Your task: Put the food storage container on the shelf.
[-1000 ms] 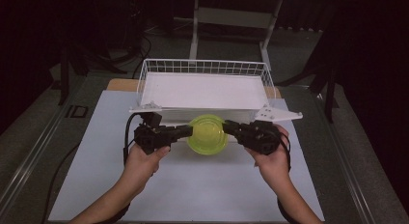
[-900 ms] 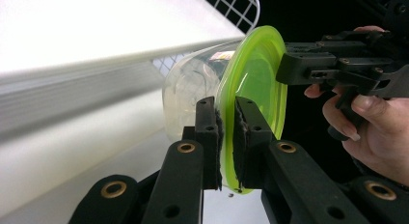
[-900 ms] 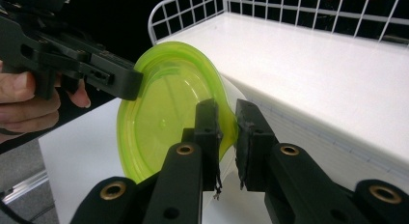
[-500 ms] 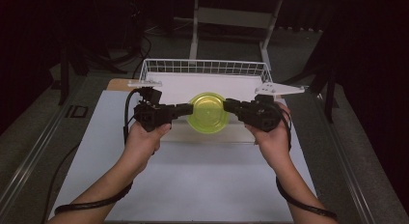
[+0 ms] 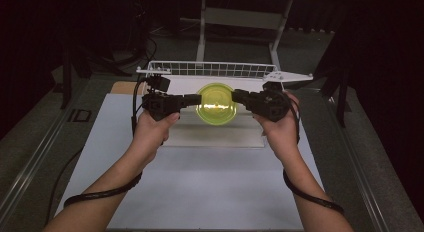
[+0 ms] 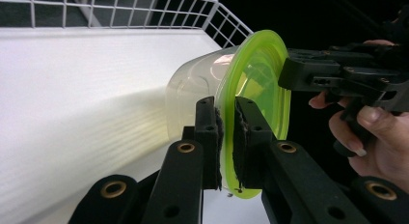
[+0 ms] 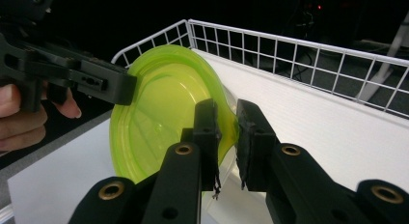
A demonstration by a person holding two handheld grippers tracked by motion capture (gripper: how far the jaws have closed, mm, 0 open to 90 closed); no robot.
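A clear round container with a yellow-green lid hangs tilted in the air between my two grippers, over the near side of a white wire basket. My left gripper is shut on the lid's left rim; in the left gripper view its jaws pinch the lid edge. From the other side, my right gripper is shut on the opposite rim, and the right gripper view shows the pinch on the lid. The lid faces me.
The basket has a white liner and low wire walls. It stands at the far end of a white mat on the table. A metal stand rises behind the basket, with dark floor on both sides.
Both hands have carried the container up and away from me, from just in front of the basket to over its near part. Both grips stay as they were.
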